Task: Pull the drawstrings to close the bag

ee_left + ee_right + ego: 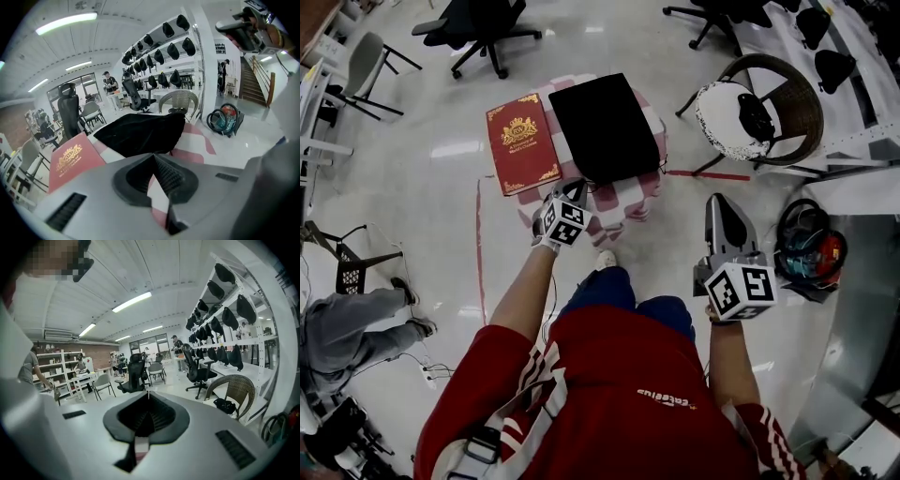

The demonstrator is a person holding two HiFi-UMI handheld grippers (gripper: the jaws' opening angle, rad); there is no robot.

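Note:
A flat black drawstring bag (605,127) lies on a small table with a pink-and-white checked cloth (630,202). A red book (522,142) lies to its left. My left gripper (570,195) hovers at the table's near edge, just in front of the bag's near-left corner. In the left gripper view its jaws (153,155) meet at the tips, with the bag (140,133) ahead and nothing visible between them. A thin cord hangs at the bag's near corner. My right gripper (720,204) is held off to the right, away from the table, shut and empty (148,392).
A wicker chair (759,108) stands right of the table and a black office chair (483,28) behind it. A vacuum cleaner (811,248) sits on the floor at right. A seated person's legs (356,323) are at the left. Red tape marks the floor.

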